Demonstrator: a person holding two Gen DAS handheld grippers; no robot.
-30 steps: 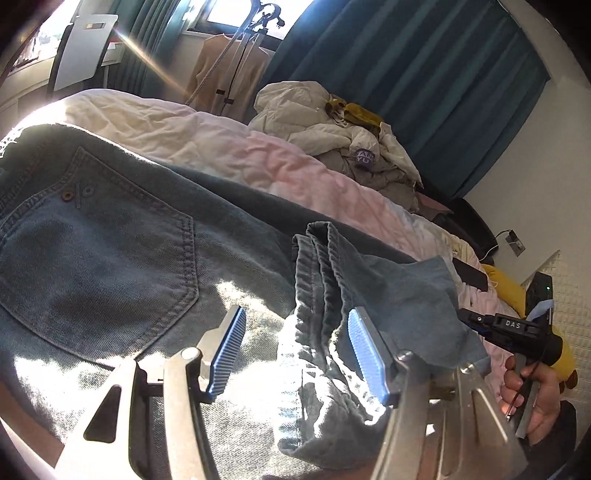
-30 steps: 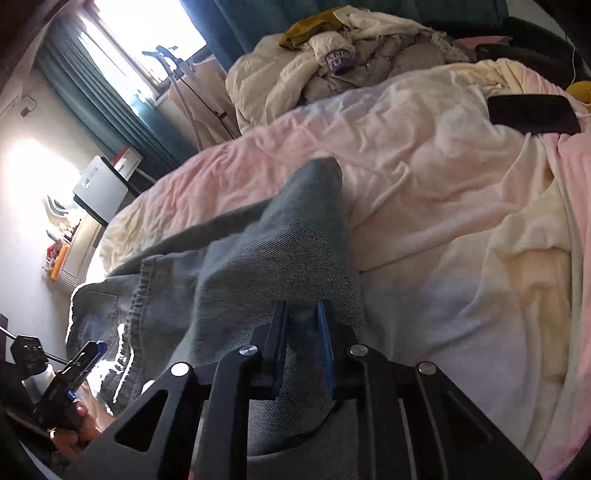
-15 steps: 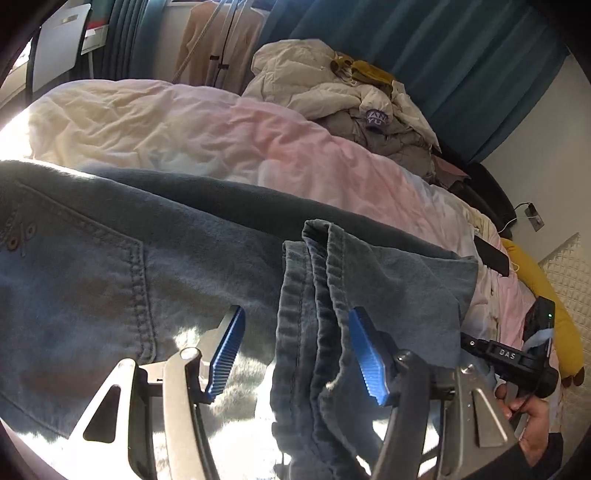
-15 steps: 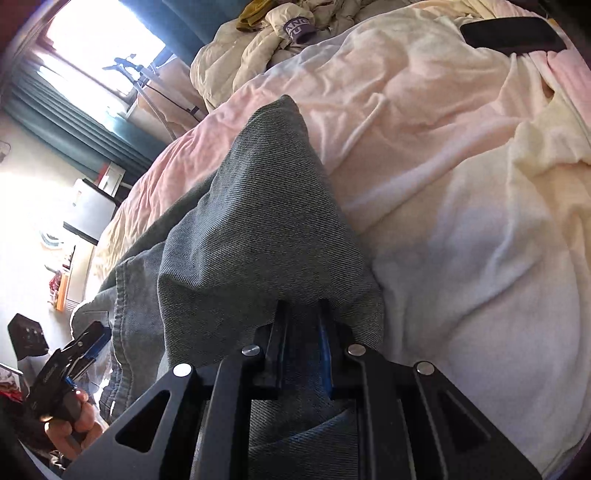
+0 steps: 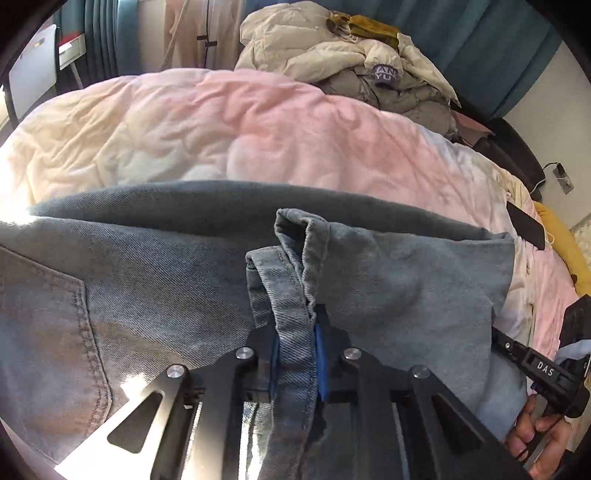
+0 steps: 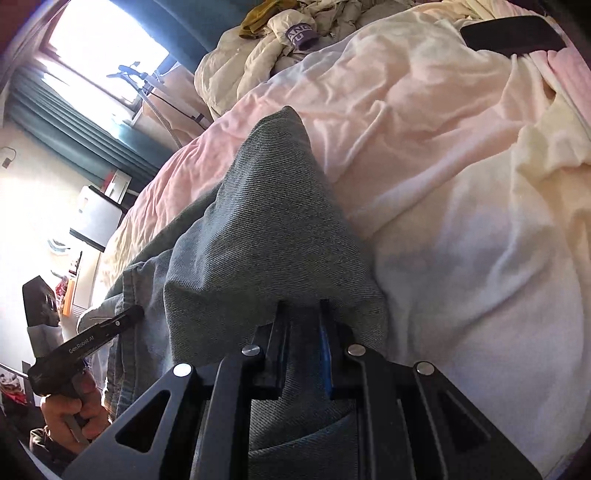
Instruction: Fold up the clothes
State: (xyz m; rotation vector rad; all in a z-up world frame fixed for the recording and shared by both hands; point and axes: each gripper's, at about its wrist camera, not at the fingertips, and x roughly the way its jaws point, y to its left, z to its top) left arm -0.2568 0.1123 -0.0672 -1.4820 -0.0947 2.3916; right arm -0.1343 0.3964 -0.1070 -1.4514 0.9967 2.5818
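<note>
Two grippers, both clamped on one pair of blue jeans (image 5: 155,302) lying across the near edge of the bed (image 5: 229,122).

Writing: "DAS" in white on the black body of the right gripper, seen at the right edge of the left wrist view. "GenRobot.AI" on the side of the left gripper, seen low left in the right wrist view. Purple tag on the heap of pale jackets (image 5: 332,55) at the far end of the bed, letters partly legible, "ANG / YU" (image 6: 301,33).

Left gripper (image 5: 295,354): jaws closing, the blue pads nearly together with a bunched hem of denim squeezed between them; the folded cuff stands up just beyond the fingertips. A back pocket with stitching lies to the left of the fingers, flat on the bed.

Right gripper (image 6: 303,339): fingers narrow, pinching a thick fold of the same jeans; the cloth rises in a peak ahead of the fingers and drapes over both tips. The fabric touches the pink-and-cream duvet on its right side.

A hand (image 5: 535,435) grips the right tool's handle at the lower right of the left wrist view; the other hand (image 6: 70,410) holds the left tool's handle.

A black flat object (image 6: 513,33) lies on the duvet toward the far right corner of the bed, well apart from the jeans. Teal curtains (image 5: 498,48) hang behind the heap.
</note>
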